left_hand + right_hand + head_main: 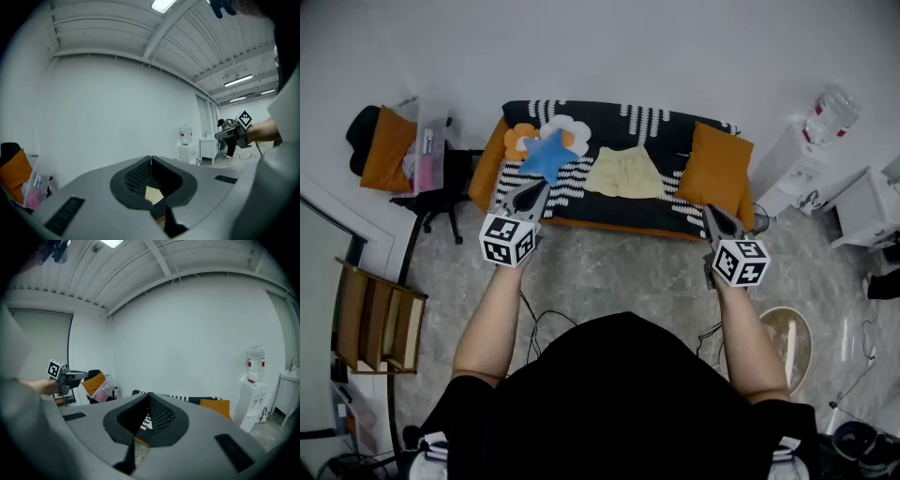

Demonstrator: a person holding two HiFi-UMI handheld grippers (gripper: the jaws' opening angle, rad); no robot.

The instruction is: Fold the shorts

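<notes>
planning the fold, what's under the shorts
The pale yellow shorts lie flat on a black-and-white patterned cover. The patch of cover directly beneath them is hidden, so anything tucked under there cannot be seen.

The shorts [624,174] are pale yellow, on a black sofa [609,120] with white zigzag stripes. Just past the left fingers [531,195]: a bright blue star cushion [547,155] and a white flower cushion [577,127] with an orange centre. Beyond the right fingers [713,220] there's an orange pillow [715,169]. The floor [619,272] is mottled grey.

Pale yellow shorts [624,173] flat on sofa [675,214]
</notes>
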